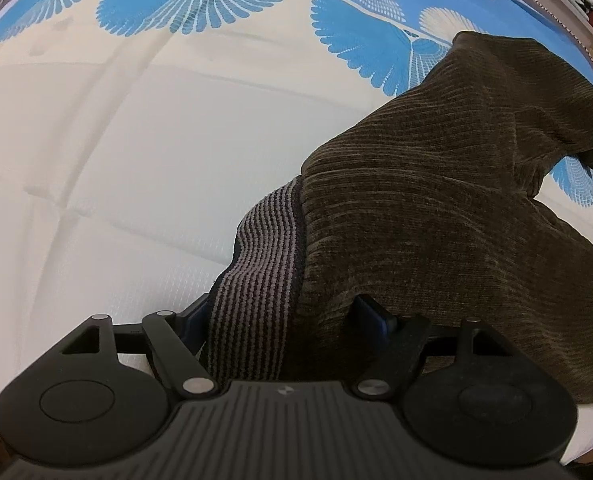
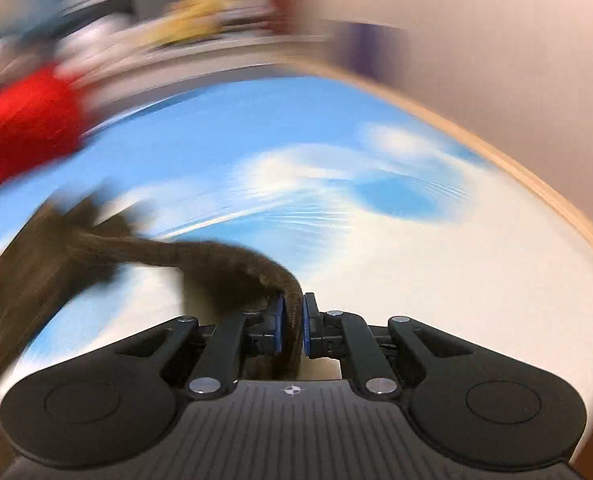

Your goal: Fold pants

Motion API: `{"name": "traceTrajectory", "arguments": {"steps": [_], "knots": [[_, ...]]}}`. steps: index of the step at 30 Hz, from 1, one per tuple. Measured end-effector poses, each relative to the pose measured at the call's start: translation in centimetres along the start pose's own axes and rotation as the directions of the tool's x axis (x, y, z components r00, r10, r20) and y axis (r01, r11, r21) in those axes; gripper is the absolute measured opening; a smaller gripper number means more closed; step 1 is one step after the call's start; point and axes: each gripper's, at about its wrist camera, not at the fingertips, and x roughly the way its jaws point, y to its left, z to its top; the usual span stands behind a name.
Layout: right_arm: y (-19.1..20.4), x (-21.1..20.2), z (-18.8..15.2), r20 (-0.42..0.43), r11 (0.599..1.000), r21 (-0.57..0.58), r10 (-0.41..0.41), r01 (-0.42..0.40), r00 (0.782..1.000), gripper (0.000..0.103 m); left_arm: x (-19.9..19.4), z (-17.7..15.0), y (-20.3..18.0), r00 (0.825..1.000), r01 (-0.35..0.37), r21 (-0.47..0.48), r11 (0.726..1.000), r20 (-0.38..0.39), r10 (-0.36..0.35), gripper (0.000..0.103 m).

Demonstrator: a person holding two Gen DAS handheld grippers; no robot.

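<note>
Brown ribbed pants (image 1: 436, 208), striped grey waistband (image 1: 256, 260), heaped on a quilted white-and-blue feather-print bed (image 1: 116, 160). Left gripper (image 1: 284, 316) spread wide w/ the waistband between its pads, not pinching. Right gripper (image 2: 292, 328) clamped tight on a thick hem (image 2: 224, 260). Right view badly blurred; red cloth (image 2: 20, 120), shelf clutter unreadable.

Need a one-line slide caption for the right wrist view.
Right gripper pinches a fold of brown corduroy pants above the blue-and-white patterned mattress, background motion-blurred.

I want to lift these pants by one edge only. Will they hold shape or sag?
Probably sag: the brown pants already drape in soft folds on the bed. The edge pinched by the right gripper trails limply. The ribbed cloth looks grippy, unlikely to slip.
</note>
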Motion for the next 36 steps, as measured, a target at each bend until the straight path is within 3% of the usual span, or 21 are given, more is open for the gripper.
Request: {"name": "traceTrajectory", "arguments": {"steps": [2, 4, 6, 7, 9, 11, 13, 16, 17, 18, 20, 21, 23, 25, 27, 28, 30, 31, 33, 34, 36], "knots": [[-6.4, 1.7, -1.0, -0.179, 0.978, 0.181, -0.073, 0.106, 0.981, 0.009, -0.1, -0.1, -0.1, 1.0, -0.002, 0.011, 1.0, 0.0, 0.002, 0.08], [-12.3, 3.9, -3.9, -0.408, 0.913, 0.35, -0.05, 0.207, 0.912, 0.009, -0.2, -0.1, 0.0, 1.0, 0.002, 0.018, 1.0, 0.0, -0.002, 0.08], [-16.0, 5.0, -6.2, -0.519, 0.846, 0.469, 0.032, 0.253, 0.854, 0.01, -0.1, -0.2, 0.2, 1.0, 0.008, 0.017, 1.0, -0.006, -0.008, 0.08], [-16.9, 5.3, -6.7, -0.528, 0.838, 0.49, 0.065, 0.241, 0.847, 0.014, -0.1, -0.2, 0.3, 1.0, 0.013, 0.012, 1.0, -0.011, -0.013, 0.08], [-17.2, 5.4, -6.4, -0.506, 0.863, 0.472, 0.096, 0.182, 0.857, 0.015, 0.0, -0.4, 0.5, 1.0, 0.02, 0.005, 1.0, -0.014, -0.02, 0.08], [-17.4, 5.6, -6.0, -0.486, 0.877, 0.452, 0.091, 0.161, 0.869, 0.025, 0.0, -0.6, 0.9, 0.999, 0.03, -0.012, 0.999, -0.027, -0.03, 0.08], [-18.2, 5.7, -6.0, -0.483, 0.865, 0.468, 0.076, 0.184, 0.872, 0.041, 0.3, -0.7, 1.3, 0.998, 0.037, -0.029, 0.999, -0.044, -0.039, 0.08], [-18.8, 6.2, -6.5, -0.501, 0.851, 0.48, 0.068, 0.212, 0.863, 0.041, 0.4, -0.8, 1.3, 0.998, 0.039, -0.022, 0.999, -0.053, -0.04, 0.078], [-18.6, 6.4, -6.4, -0.501, 0.857, 0.469, 0.059, 0.213, 0.864, 0.042, 0.5, -0.8, 1.2, 0.998, 0.037, -0.01, 0.999, -0.052, -0.038, 0.072], [-18.0, 6.4, -6.4, -0.501, 0.867, 0.45, 0.049, 0.212, 0.864, 0.041, 0.5, -0.9, 1.0, 0.998, 0.031, 0.006, 0.999, -0.047, -0.031, 0.067], [-17.2, 6.5, -6.0, -0.492, 0.892, 0.4, 0.017, 0.209, 0.87, 0.012, 0.4, -1.0, 0.5, 1.0, 0.012, 0.058, 0.998, -0.025, -0.011, 0.047], [-17.1, 6.6, -5.7, -0.481, 0.894, 0.398, 0.01, 0.208, 0.876, 0.008, 0.1, -1.0, 0.3, 1.0, 0.008, 0.08, 0.997, -0.003, -0.008, 0.042], [-17.0, 6.1, -5.0, -0.428, 0.881, 0.438, 0.031, 0.177, 0.903, 0.007, -1.3, -0.8, 0.2, 0.996, -0.015, 0.107, 0.994, 0.093, 0.005, 0.036], [-16.8, 4.6, -3.8, -0.321, 0.877, 0.467, 0.049, 0.113, 0.946, 0.006, -3.4, -0.5, 1.1, 0.979, 0.0, 0.074, 0.997, 0.205, -0.015, 0.035], [-16.4, 3.3, -3.0, -0.244, 0.879, 0.473, 0.074, 0.052, 0.967, 0.006, -4.8, -0.6, 2.5, 0.968, 0.024, 0.027, 0.999, 0.25, -0.03, 0.035], [-16.0, 3.1, -2.9, -0.236, 0.888, 0.458, 0.073, 0.044, 0.969, 0.006, -4.9, -0.9, 2.7, 0.969, 0.003, 0.041, 0.999, 0.247, -0.013, 0.035], [-15.4, 3.4, -3.4, -0.288, 0.909, 0.411, 0.058, 0.068, 0.956, 0.006, -4.3, -1.5, 3.2, 0.982, -0.053, 0.074, 0.996, 0.186, 0.038, 0.035], [-15.3, 4.2, -4.1, -0.357, 0.918, 0.386, 0.056, 0.093, 0.932, 0.007, -3.6, -1.7, 3.6, 0.987, -0.08, 0.074, 0.994, 0.143, 0.068, 0.037], [-14.9, 6.2, -5.8, -0.524, 0.942, 0.306, 0.044, 0.14, 0.85, 0.008, -2.5, -2.0, 4.1, 0.988, -0.136, 0.088, 0.987, 0.084, 0.128, 0.044], [-15.1, 6.7, -6.5, -0.57, 0.941, 0.292, 0.026, 0.173, 0.821, 0.011, -2.4, -2.1, 4.1, 0.986, -0.152, 0.093, 0.984, 0.089, 0.144, 0.05], [-15.6, 6.6, -6.3, -0.563, 0.934, 0.308, 0.023, 0.184, 0.826, 0.013, -3.2, -1.9, 3.7, 0.973, -0.184, 0.097, 0.978, 0.159, 0.168, 0.057]]}}
